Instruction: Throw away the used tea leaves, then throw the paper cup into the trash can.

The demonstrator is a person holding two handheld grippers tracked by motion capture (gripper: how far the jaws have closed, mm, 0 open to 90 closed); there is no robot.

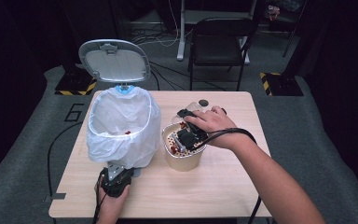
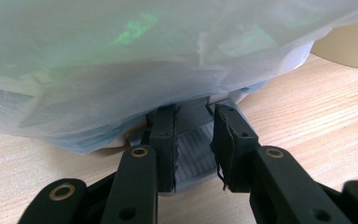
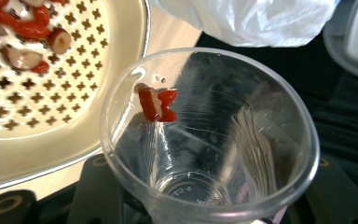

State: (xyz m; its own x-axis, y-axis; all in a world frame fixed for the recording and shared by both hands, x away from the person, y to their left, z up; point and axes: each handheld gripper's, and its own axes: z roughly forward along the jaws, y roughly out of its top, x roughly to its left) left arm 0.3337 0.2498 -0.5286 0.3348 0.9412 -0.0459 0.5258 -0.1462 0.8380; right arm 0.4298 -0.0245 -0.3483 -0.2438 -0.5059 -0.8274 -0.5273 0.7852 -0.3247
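**Cup held over the strainer, bin pedal pinched**

The clear plastic cup (image 3: pixel 209 140) is sitting in the right gripper (image 1: pixel 189 127), whose jaws are clamping its sides — a red scrap (image 3: pixel 156 103) is clinging to the inside wall near the rim. In the high view the cup is hovering at the far edge of the beige strainer bowl (image 1: pixel 182 161), mouth tilted toward the camera on that gripper. The bowl's perforated insert (image 3: pixel 60 84) is carrying more red and pale bits along its upper left in the right gripper view.

Just left of the bowl, the bin (image 1: pixel 121 126) is standing with its white bag (image 2: pixel 121 60) folded over the rim and its lid (image 1: pixel 114 59) tipped upright at the back; a few red bits are lying inside. At the bin's foot the left gripper (image 1: pixel 116 179) is resting on the table (image 1: pixel 223 186) — its jaws are squeezing the grey ribbed pedal (image 2: pixel 193 149) from both sides.
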